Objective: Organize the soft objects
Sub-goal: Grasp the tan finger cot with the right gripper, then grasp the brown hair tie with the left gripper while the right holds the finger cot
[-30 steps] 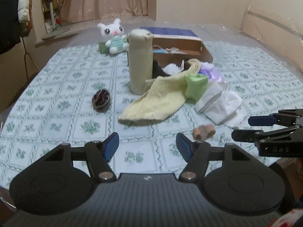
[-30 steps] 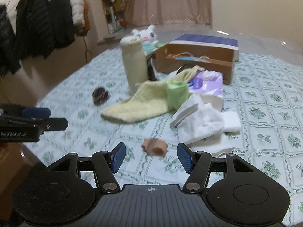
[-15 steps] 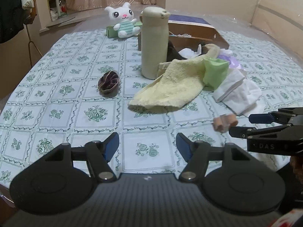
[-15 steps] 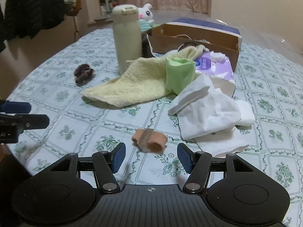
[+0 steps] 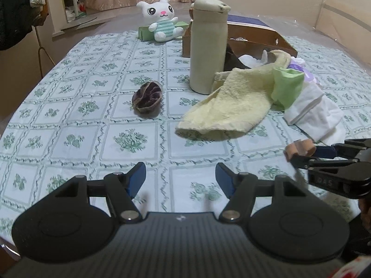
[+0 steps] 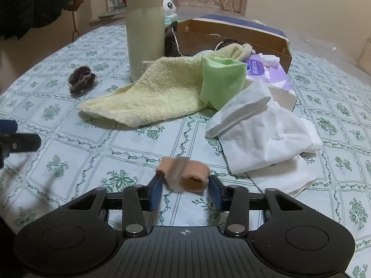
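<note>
A small peach cloth roll [image 6: 183,173] lies on the patterned tablecloth [image 6: 129,143] near the front. My right gripper [image 6: 184,185] has a blue pad at each end of it, and its jaws are closing, touching both ends. The left wrist view shows that roll [image 5: 300,147] between the right gripper's [image 5: 303,154] fingers. My left gripper [image 5: 180,171] stands open over bare cloth, holding nothing. Beyond lie a yellow towel [image 6: 157,92], a green cloth [image 6: 220,78], white cloths [image 6: 259,134] and a dark scrunchie [image 5: 147,98].
A tall cream bottle [image 5: 207,46] stands upright behind the towel. A brown cardboard box [image 6: 231,39] sits at the back, a purple tissue pack [image 6: 269,71] before it. A white plush bunny [image 5: 162,20] sits far back. Coats hang at the left.
Both grippers came forward and down toward the table. The right gripper's jaws narrowed around the peach roll, which was ahead of them before. The left gripper stayed open.
</note>
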A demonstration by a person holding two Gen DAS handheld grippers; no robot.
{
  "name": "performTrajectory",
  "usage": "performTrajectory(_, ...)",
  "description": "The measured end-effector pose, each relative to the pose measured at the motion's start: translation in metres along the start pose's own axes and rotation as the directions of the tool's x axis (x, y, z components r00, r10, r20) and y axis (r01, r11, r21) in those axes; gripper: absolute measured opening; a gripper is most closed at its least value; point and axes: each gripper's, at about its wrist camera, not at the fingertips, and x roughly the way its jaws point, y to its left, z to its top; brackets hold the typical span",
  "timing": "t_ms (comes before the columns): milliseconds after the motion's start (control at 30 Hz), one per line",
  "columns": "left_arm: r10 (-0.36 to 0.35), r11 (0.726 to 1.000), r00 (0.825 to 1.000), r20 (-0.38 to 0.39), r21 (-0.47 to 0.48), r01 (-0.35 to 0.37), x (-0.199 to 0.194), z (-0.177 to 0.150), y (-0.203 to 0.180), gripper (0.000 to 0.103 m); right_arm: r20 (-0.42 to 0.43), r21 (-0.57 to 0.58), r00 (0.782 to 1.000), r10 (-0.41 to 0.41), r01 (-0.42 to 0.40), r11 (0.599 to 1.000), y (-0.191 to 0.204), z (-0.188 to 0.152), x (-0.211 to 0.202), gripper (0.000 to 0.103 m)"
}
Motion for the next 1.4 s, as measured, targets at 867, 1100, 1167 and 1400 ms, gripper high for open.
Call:
performTrajectory(867,-0.02,0.997,0.996,0.085,0.07,0.014,0.098,0.06,0.05,0.064,0.146,0.055,0.987,0.067,-0.076,0.996,-0.025,0.052,-0.022,0.018)
performTrajectory(1100,-0.01,0.995,0.998,0.065,0.097,0.004,0.129,0.071,0.053,0.043,0.179,0.057,0.98,0.081,-0.092,0.994,-0.036,0.066,-0.028,0.018)
performTrajectory(1167,-0.015,0.995,0.998,0.066,0.1,0.008,0.133,0.072,0.056,0.034,0.185,0.057,0.979,0.089,-0.101,0.993,-0.039,0.069,-0.028,0.018)
performTrajectory(1400,-0.064,0.994,0.994,0.086,0.089,0.056,0.134,0.076,0.073,0.017,0.21,0.071,0.97,0.12,-0.138,0.988,-0.054,0.081,-0.026,0.018)
